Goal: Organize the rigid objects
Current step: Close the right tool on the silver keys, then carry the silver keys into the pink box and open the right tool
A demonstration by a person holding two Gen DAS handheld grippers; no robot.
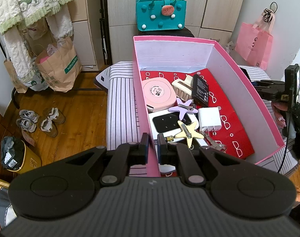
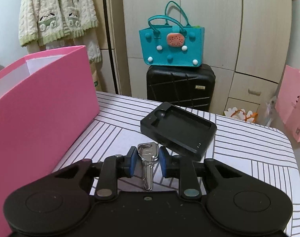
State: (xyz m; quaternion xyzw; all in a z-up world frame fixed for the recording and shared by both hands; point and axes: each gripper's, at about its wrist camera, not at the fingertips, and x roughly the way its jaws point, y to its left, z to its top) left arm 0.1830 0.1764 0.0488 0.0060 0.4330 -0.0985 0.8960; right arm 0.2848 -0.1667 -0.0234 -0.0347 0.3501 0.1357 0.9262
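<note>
Step in hand, as I read it: picking up the key (image 2: 148, 162) to go into the pink box (image 2: 41, 106).

Right tongs (image 2: 148, 163): the blue pads straddle the key's head and ring at lower centre of the right wrist view. There's a visible gap on both sides, so they're released, not yet gripping. The key lies flat on the striped surface (image 2: 248, 148), blade toward the camera. The black charger cradle (image 2: 178, 130) is just beside it to the upper right, also outside the box.

Left tongs (image 1: 151, 140): they sit over the box's near left wall, lower centre of the left wrist view. The jaws are nearly together with a narrow gap and hold nothing.

The box (image 1: 225, 63) already holds a pink compact (image 1: 158, 92), a claw clip (image 1: 182, 88), a black battery (image 1: 201, 90), a white adapter (image 1: 209, 119) and star clips (image 1: 187, 131).

Next move calls for squeezing the right tongs on the key head. It's thin and flat, so it could slip or pivot. Then lift it over the box wall at frame left. The cradle likely follows.
</note>
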